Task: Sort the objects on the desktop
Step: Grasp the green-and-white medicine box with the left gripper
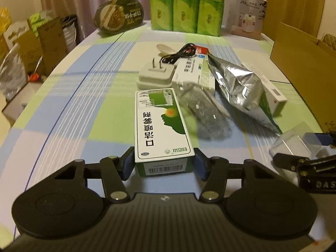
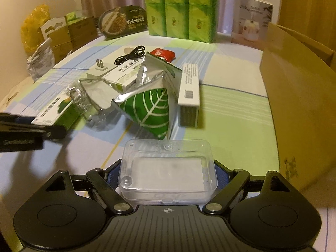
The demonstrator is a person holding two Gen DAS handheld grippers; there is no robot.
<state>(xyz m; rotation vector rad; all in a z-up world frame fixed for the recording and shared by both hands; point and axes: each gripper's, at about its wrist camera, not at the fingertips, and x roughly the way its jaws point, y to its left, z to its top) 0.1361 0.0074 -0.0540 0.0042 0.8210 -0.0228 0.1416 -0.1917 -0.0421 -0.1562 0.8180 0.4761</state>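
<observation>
Green box (image 1: pixel 162 130) in left tool (image 1: pixel 164 163)

On the desk (image 1: pixel 88 96), the medicine box (image 1: pixel 161 124) lies in front of the plug adapter (image 1: pixel 154 74). The foil pouch (image 1: pixel 241 88) lies to its right. The tissue packs (image 1: pixel 185 6) stand at the rear, with the cardboard box (image 2: pixel 298 92) at the right edge.

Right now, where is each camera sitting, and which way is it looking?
Left wrist: sits on the left gripper, looking along the table at the green-and-white box between its fingers; the right gripper shows at right.
Right wrist: sits on the right gripper, looking at the clear plastic box it holds; the left gripper shows at left.
Both see the silver bag and the green packs.
</observation>
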